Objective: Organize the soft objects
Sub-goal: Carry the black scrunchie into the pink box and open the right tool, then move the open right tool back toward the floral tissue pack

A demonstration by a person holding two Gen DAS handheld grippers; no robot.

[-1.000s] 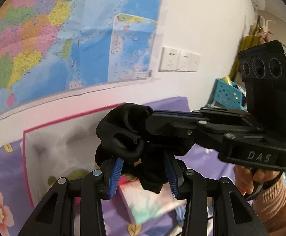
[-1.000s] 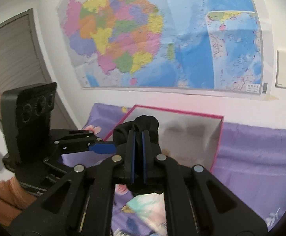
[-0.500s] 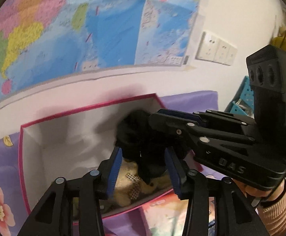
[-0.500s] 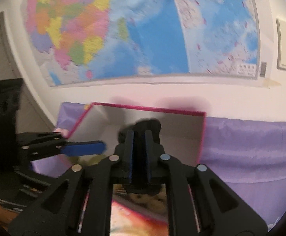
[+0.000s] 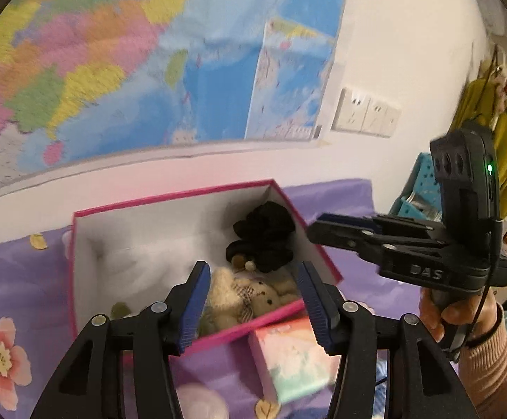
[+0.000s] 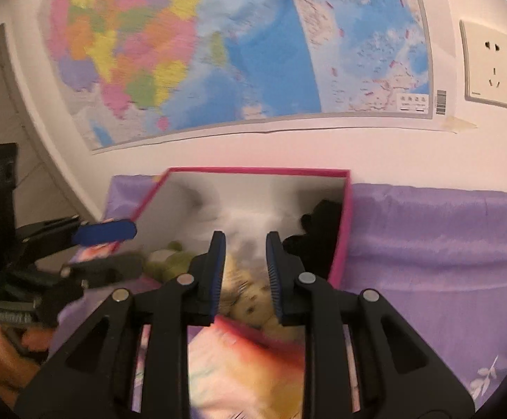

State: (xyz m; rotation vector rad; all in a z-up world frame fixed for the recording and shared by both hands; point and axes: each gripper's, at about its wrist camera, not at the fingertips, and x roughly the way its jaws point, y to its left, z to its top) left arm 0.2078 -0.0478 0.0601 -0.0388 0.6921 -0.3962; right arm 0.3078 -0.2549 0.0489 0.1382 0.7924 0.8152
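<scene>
**Black bundle in the box, both claws parting**

I see the black soft bundle [image 5: 264, 237] as a crumpled, matte dark lump lying inside the pink-edged box [image 5: 169, 197], against its right wall, just right of frame centre in the left wrist view. In the right wrist view it sits right of centre, tucked into the same side of the box. Just below it lies a cream plush bear [image 5: 250, 295], with a green plush [image 6: 169, 262] further left.

My left gripper [image 5: 251, 309] stands moderately wide and is opening, nothing between its blue pads, which frame the bear from above. My right gripper [image 6: 245, 272] shows a narrower gap, also opening, with nothing pinched. A pastel packet [image 5: 293, 356] lies on the purple cover [image 6: 428, 244] at lower centre.
</scene>
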